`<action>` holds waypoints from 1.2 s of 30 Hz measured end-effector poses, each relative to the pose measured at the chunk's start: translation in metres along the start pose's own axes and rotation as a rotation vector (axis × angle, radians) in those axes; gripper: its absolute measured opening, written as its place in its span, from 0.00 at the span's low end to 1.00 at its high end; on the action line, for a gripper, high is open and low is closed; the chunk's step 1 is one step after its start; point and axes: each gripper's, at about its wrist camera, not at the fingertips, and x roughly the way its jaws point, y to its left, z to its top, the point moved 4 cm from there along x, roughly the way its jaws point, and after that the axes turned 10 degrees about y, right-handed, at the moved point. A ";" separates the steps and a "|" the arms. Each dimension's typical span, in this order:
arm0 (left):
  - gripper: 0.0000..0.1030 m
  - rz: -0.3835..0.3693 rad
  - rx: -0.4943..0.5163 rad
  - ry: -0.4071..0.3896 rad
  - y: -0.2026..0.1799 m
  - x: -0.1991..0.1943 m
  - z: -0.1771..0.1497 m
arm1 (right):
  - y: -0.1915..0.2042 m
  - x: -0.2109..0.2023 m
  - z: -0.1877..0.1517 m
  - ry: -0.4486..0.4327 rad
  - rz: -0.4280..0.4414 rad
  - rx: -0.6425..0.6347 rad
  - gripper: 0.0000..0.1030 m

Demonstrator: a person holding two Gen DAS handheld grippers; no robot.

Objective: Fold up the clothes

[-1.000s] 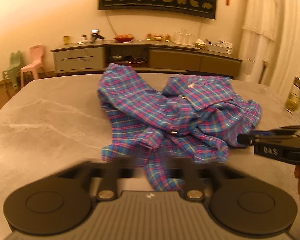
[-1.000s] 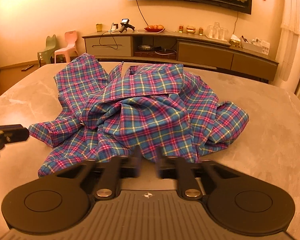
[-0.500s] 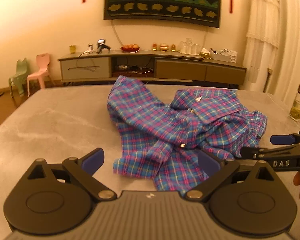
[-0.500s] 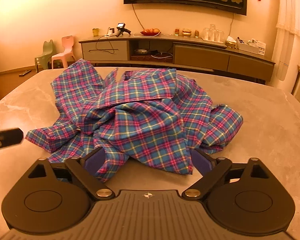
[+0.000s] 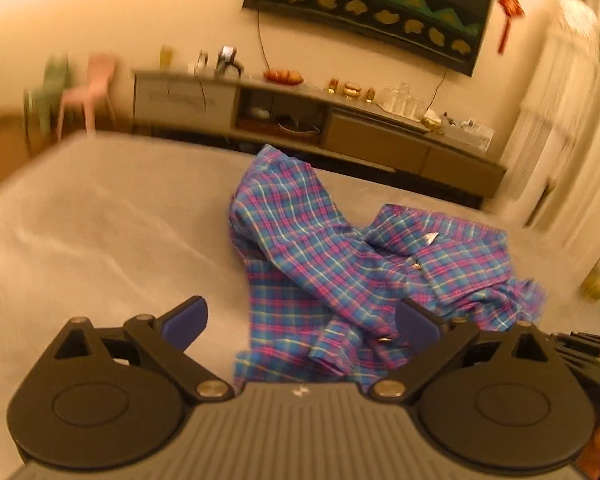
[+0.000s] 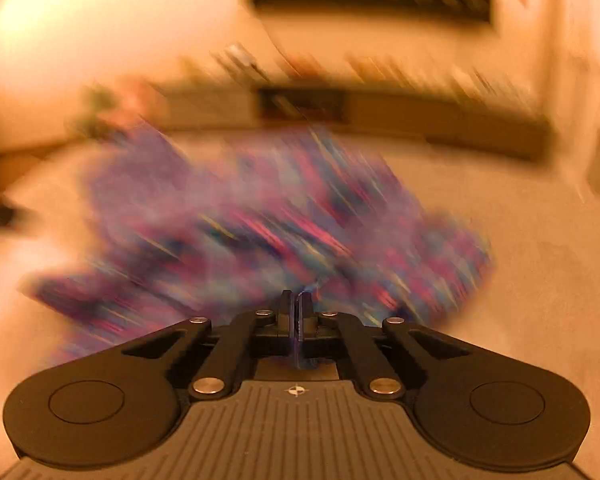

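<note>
A crumpled blue and pink plaid shirt (image 5: 340, 264) lies in a heap on the pale marbled counter (image 5: 100, 240), right of the middle in the left wrist view. The left claw (image 5: 302, 322) stands wide open just above the shirt's near edge, its blue pads (image 5: 184, 320) apart with nothing pressed between them. The right claw (image 6: 296, 308) is fully closed, its pads flat together at the near edge of the shirt; the heavy blur hides whether any cloth is pinched between them. Beyond the counter a long low sideboard (image 5: 340, 128) runs along the far wall, with a dark hanging (image 5: 364, 4) above it
</note>
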 end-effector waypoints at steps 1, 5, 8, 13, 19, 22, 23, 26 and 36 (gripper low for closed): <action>1.00 -0.013 -0.016 -0.021 0.004 -0.006 0.003 | 0.018 -0.023 0.003 -0.077 0.090 -0.069 0.00; 1.00 0.008 -0.015 -0.068 0.011 -0.017 0.007 | 0.057 -0.048 -0.016 -0.070 0.283 -0.194 0.00; 1.00 0.014 0.014 -0.030 0.006 -0.007 0.004 | 0.023 -0.032 -0.015 -0.017 0.201 -0.065 0.25; 1.00 -0.004 0.070 0.014 -0.010 0.012 -0.004 | -0.052 -0.012 0.008 -0.053 0.122 0.242 0.98; 1.00 -0.047 0.028 -0.062 -0.005 0.000 -0.004 | 0.003 0.017 0.007 0.032 0.171 -0.111 0.02; 1.00 -0.168 0.029 -0.085 -0.009 -0.009 -0.003 | 0.068 -0.017 -0.007 -0.052 0.280 -0.359 0.02; 1.00 -0.214 0.047 -0.074 -0.014 -0.009 -0.004 | 0.084 -0.019 -0.019 -0.043 0.301 -0.416 0.02; 1.00 -0.281 0.167 0.038 -0.038 0.012 -0.018 | 0.116 -0.014 -0.048 -0.012 0.313 -0.530 0.02; 0.11 -0.085 0.206 0.138 -0.023 0.038 -0.039 | 0.110 -0.035 -0.061 0.071 0.449 -0.576 0.28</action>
